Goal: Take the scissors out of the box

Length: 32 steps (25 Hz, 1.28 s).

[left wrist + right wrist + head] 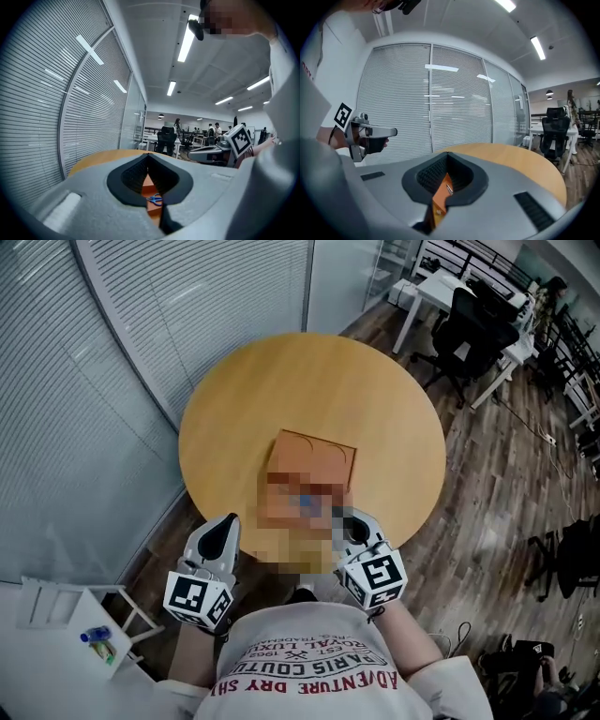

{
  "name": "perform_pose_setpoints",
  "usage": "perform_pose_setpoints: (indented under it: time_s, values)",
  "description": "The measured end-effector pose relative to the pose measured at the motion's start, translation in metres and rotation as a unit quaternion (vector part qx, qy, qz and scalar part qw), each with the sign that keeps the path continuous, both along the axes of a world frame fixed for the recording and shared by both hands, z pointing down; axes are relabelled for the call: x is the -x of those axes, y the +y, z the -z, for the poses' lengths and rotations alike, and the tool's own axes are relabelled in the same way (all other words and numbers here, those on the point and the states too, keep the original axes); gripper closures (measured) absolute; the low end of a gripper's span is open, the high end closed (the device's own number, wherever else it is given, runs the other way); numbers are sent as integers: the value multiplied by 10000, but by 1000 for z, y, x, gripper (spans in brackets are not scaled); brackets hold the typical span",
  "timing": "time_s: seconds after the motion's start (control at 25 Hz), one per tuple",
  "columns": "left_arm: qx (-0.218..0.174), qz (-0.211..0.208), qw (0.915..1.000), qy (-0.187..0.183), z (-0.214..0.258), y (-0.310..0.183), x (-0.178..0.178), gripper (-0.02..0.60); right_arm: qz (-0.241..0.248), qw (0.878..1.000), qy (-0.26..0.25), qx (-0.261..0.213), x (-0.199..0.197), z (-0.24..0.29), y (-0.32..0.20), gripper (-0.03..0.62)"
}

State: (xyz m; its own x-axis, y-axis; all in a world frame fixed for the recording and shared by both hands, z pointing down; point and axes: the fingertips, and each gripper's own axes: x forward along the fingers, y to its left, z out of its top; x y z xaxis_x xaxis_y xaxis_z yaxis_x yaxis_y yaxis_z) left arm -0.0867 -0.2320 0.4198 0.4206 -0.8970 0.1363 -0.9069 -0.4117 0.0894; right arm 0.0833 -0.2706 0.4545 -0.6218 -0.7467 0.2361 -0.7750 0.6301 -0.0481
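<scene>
Left gripper (223, 526) & right gripper (353, 524) both closed tight, nothing held. Open one jaw pair first, come over cardboard box (310, 454), pinch blue-handled scissors (154, 199) squarely, lift straight.

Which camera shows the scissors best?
The left gripper view: the blue-handled scissors show clearly against the orange box. The head view's mosaic leaves only a blue smudge; the right gripper view shows perhaps a blade tip.

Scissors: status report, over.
Left tongs and right tongs shut, empty, short of the box. Scissors lying in it, untouched. Nothing in the way.
</scene>
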Motion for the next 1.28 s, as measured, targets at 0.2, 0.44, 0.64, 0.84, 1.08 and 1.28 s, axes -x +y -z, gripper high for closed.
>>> perform_pose_setpoints:
  time_s: [0.2,0.44,0.64,0.84,1.08,1.28]
  values:
    - [134,30,9999,10,-14,-33,-9,572,140,9988,173,427,-5,-28,-27,588]
    - [314,-226,9992,-40,-31,-67,-9,572,317,9931,671,912,8,-63,-46,588]
    - [198,-776,9964,-270,-34,-90,-7,572,386,9843,1259,1173,28,-92,-51,588]
    - [258,-1112,9931,-274,-38,-118,3,572,494,9657,1873,1730,38,-130,-56,586]
    - [397,-1359,9897,-191,-52,-133,12,572,962,9171,3019,2420,41,-192,-55,502]
    - [521,-1440,9881,-109,-66,-142,17,572,1173,8778,3733,2763,35,-231,-63,468]
